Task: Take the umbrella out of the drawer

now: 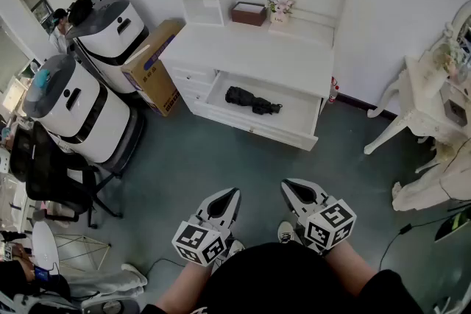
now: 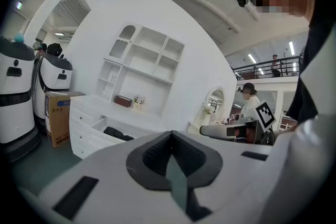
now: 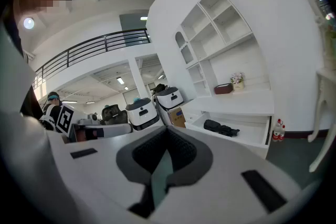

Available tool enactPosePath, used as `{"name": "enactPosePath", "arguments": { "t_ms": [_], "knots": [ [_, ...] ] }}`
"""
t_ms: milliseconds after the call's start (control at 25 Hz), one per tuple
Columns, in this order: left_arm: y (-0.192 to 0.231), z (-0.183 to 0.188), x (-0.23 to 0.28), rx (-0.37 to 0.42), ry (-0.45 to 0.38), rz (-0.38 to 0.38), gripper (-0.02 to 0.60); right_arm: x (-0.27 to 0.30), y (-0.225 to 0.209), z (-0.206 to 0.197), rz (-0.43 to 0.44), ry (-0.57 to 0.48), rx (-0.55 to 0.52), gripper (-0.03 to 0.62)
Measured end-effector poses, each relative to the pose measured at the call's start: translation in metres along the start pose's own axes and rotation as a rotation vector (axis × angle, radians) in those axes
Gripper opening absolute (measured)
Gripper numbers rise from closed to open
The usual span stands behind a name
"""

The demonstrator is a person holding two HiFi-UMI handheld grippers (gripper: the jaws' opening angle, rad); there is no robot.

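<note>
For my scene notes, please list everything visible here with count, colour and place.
umbrella: 1, black, in the open drawer
drawer: 1, white, pulled out of the cabinet
cabinet: 1, white, against the wall
box: 1, brown, on the cabinet top
flowers: 1 bunch, pink-white, beside the box
carton: 1, tan, left of the cabinet
machines: 2, white-grey, far left
left claw: 1, white, shut, empty
right claw: 1, white, shut, empty
</note>
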State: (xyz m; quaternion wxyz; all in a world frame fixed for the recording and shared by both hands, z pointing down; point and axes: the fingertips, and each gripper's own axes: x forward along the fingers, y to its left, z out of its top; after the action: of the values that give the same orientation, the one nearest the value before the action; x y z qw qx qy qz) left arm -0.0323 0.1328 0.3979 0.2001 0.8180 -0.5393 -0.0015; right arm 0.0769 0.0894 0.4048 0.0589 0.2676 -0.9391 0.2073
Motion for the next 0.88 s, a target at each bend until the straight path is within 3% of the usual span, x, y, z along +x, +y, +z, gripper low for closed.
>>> {"name": "enactPosePath", "arguments": {
  "t_ms": [880],
  "knots": [
    [-0.016, -0.010, 0.019, -0.011, 0.020, -0.012, 0.003, -0.008, -0.018, 0.001, 0.034, 0.008, -0.014, 0.002]
  ]
}}
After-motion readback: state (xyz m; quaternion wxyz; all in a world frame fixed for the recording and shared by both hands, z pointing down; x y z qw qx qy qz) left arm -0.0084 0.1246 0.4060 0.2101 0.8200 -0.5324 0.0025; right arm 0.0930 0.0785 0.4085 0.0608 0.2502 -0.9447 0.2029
